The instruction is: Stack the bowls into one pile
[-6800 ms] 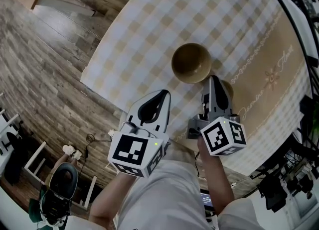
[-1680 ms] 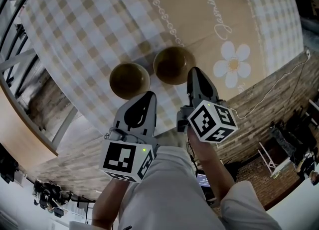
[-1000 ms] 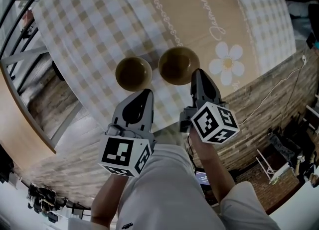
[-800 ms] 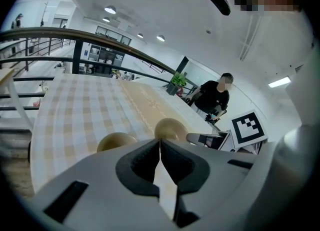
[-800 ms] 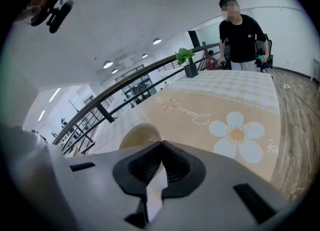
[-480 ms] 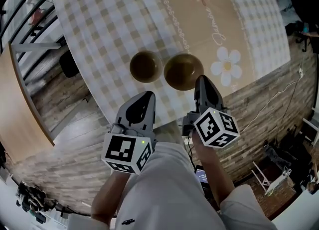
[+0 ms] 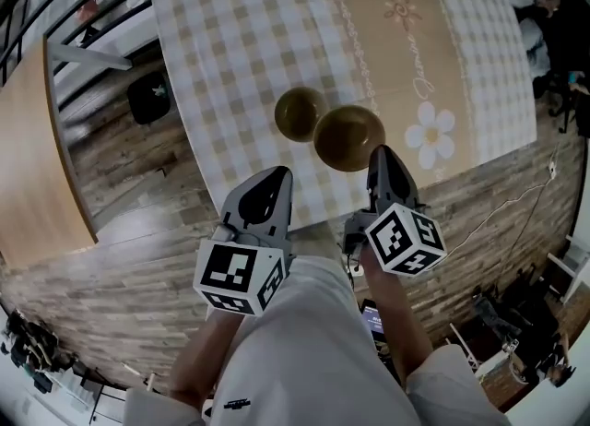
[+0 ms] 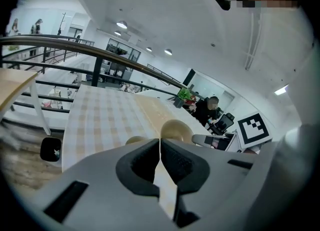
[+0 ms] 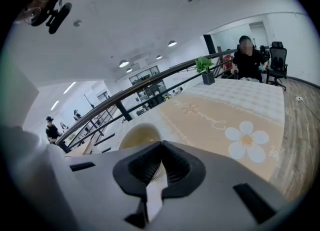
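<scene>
1. The left gripper [image 7: 278, 175] hangs short of the table edge, its jaws pressed together on nothing.
2. The smaller olive-brown glazed bowl [image 7: 300, 112] sits on the beige-checked tablecloth [image 7: 221, 37], just beside the larger brown bowl [image 7: 348, 136]. Both look rigid, slick and breakable, and are probably best pinched at the rim.
3. The right gripper [image 7: 382, 151], also closed and empty, points at the larger bowl. Nothing blocks the way; a printed white daisy [image 7: 433, 134] lies alongside.
</scene>
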